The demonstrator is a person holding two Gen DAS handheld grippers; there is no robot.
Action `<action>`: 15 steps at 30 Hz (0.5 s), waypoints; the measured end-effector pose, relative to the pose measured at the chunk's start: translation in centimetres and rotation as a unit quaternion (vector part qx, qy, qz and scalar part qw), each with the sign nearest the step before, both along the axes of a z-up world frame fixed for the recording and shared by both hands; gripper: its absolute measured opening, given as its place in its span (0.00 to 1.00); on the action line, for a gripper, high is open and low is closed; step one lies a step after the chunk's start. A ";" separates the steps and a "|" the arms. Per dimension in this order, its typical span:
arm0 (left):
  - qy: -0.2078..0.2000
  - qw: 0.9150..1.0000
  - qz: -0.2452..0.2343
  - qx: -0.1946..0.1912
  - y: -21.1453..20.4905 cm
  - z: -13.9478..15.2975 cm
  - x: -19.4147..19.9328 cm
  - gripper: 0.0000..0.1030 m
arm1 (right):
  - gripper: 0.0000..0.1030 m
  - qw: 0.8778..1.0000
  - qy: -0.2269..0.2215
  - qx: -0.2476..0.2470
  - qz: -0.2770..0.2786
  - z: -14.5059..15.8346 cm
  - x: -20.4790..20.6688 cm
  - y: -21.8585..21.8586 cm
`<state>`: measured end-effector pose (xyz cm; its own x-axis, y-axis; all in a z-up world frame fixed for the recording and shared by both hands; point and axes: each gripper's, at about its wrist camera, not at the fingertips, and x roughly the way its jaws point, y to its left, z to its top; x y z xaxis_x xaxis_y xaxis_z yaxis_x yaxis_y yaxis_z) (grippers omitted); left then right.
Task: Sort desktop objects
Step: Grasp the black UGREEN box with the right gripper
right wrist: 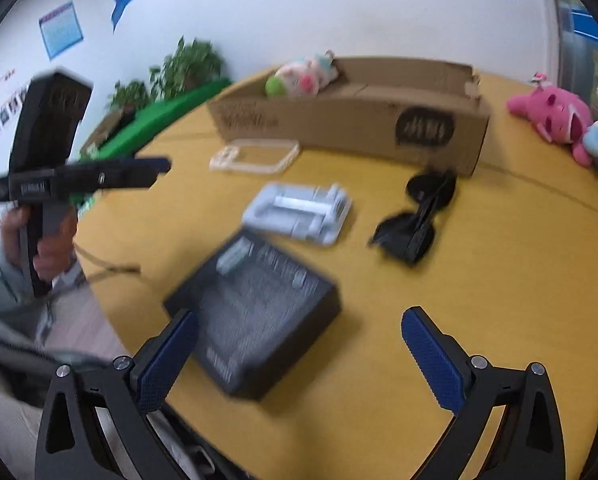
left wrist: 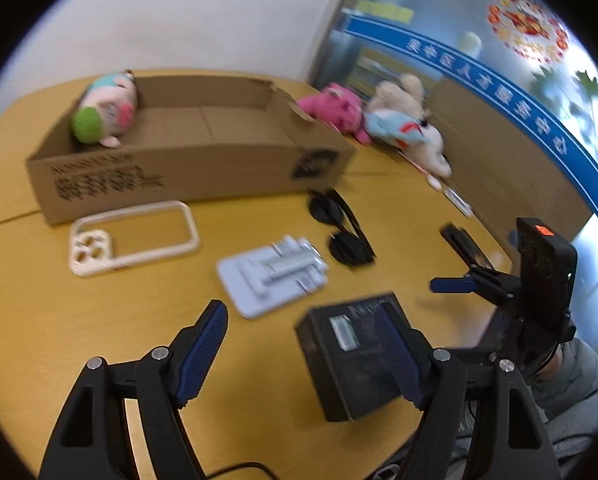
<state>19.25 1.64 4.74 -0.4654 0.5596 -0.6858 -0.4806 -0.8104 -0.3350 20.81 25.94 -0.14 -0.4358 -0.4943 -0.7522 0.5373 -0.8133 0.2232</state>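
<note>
A: Which thing comes first? The black box (right wrist: 255, 316) lies on the table (right wrist: 479, 264) right ahead of the right gripper (right wrist: 299, 360), partly between its fingers, nearer the left one.

B: I'd take that one. It looks like a rigid carton with flat sides and sharp corners, so it should be stiff and not slippery. Its weight I can't judge (it may hold something inside). Grasp it across two opposite side walls, not by a corner.

A: And the grippers?

B: The right gripper stands fully spread and holds nothing. The left gripper (left wrist: 303, 352) is also spread, a little less wide, and empty; its right finger overlaps the box in its own view, but I can't tell if it touches.

A: The rest?

B: Beyond the box lies a pale grey folding stand (right wrist: 299, 212), hard plastic with hinged parts, best taken by its flat base. Further right are black sunglasses (right wrist: 415, 220), thin and fragile, so pinch the frame, not the lenses. The clear phone case (right wrist: 255, 156) is light and bendy. All lie in front of the cardboard box (right wrist: 359, 116), which already holds one plush toy (right wrist: 299, 76); the pink plush (right wrist: 555, 116) sits far right.
</note>
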 end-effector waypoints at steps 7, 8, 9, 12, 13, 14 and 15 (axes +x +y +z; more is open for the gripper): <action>-0.071 0.995 -0.065 0.000 4.6 -3.8 0.6 0.73 | 1.00 0.999 -0.026 0.017 0.027 -3.4 1.6 -3.7; -0.078 0.994 -0.071 -0.001 4.9 -4.2 0.7 0.73 | 1.00 0.999 -0.025 0.013 0.028 -3.7 1.5 -4.3; -0.091 0.993 -0.077 -0.002 5.2 -4.9 0.7 0.71 | 1.00 0.999 -0.025 0.005 0.029 -3.8 1.4 -4.6; -0.110 0.991 -0.068 -0.034 5.4 -6.2 0.5 0.64 | 1.00 1.000 -0.015 -0.010 0.026 -3.7 1.2 -5.0; -0.119 0.990 -0.067 -0.021 5.0 -6.3 0.4 0.60 | 1.00 1.000 -0.011 -0.007 0.026 -3.6 1.3 -4.9; -0.127 0.990 -0.066 -0.012 4.7 -6.5 0.3 0.59 | 1.00 1.000 -0.005 0.003 0.025 -3.6 1.6 -4.8; -0.134 0.989 -0.064 -0.003 4.4 -6.6 0.1 0.58 | 1.00 1.000 -0.004 0.009 0.024 -3.7 1.6 -4.6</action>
